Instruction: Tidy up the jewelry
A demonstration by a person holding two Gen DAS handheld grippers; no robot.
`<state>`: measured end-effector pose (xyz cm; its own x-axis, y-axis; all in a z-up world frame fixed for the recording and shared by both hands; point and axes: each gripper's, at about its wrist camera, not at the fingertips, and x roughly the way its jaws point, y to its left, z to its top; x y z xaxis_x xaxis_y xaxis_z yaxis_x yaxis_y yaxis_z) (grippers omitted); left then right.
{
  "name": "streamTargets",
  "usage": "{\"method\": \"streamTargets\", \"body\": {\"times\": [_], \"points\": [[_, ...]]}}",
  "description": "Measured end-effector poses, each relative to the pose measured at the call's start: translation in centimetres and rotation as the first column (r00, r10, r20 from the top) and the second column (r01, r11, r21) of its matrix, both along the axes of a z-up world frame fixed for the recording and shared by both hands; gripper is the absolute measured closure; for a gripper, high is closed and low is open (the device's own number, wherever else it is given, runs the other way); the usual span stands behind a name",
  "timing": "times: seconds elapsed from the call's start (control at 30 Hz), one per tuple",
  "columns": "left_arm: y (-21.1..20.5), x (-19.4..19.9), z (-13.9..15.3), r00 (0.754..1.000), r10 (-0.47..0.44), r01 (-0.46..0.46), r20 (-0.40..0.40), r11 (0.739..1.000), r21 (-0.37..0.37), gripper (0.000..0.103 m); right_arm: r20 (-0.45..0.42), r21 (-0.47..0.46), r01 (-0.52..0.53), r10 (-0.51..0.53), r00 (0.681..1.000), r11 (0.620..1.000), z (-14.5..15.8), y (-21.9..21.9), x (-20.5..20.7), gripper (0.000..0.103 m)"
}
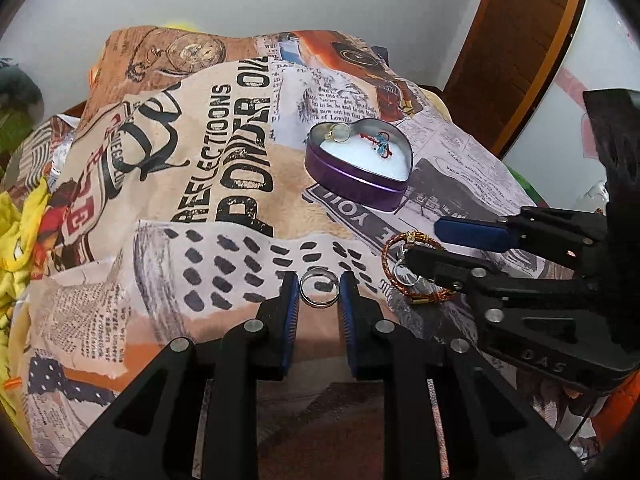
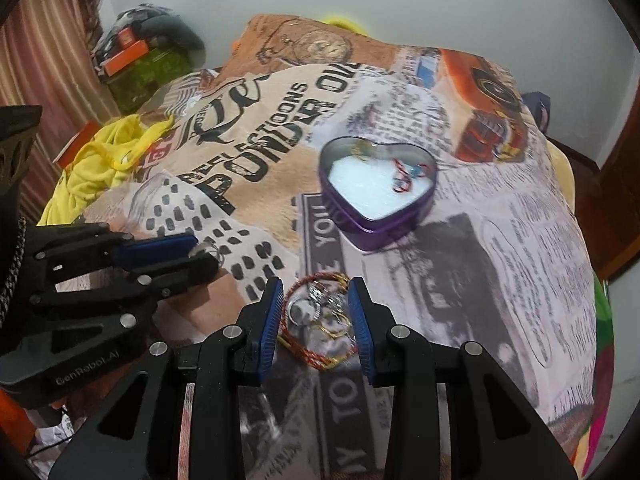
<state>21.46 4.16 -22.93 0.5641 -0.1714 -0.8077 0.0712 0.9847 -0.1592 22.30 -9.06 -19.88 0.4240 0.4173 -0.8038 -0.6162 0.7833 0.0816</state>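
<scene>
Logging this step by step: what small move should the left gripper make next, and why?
Probably close the left gripper. Its fingers are open, and the silver ring lies flat on the printed cloth between them, not yet gripped. Once held, it could go to the heart-shaped tin, which already holds a few pieces.

On the bed [image 1: 224,184]: heart tin [image 1: 358,168] toward the far right, ring [image 1: 341,133] and trinkets [image 1: 381,145] inside. Nearer, a lone ring [image 1: 318,289] between the left tool [image 1: 318,294] fingers; to its right, a bracelet heap [image 2: 318,316] (rings tangled in) between the right tool [image 2: 318,314] fingers.
</scene>
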Motion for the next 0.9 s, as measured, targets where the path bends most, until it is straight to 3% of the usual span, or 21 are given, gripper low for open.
{"method": "streamTargets", "body": {"times": [0.4, 0.9], "points": [[0.3, 0.0, -0.4, 1.0, -0.005, 0.006, 0.013, 0.999, -0.034, 0.083, -0.002, -0.077, -0.028, 0.028, 1.0, 0.997, -1.5, 1.3, 0.7, 0.091], [0.2, -0.1, 0.1, 1.0, 0.013, -0.013, 0.004, 0.999, -0.03, 0.083, 0.043, -0.013, 0.003, -0.003, 0.999, 1.0, 1.3, -0.3, 0.0, 0.098]]}}
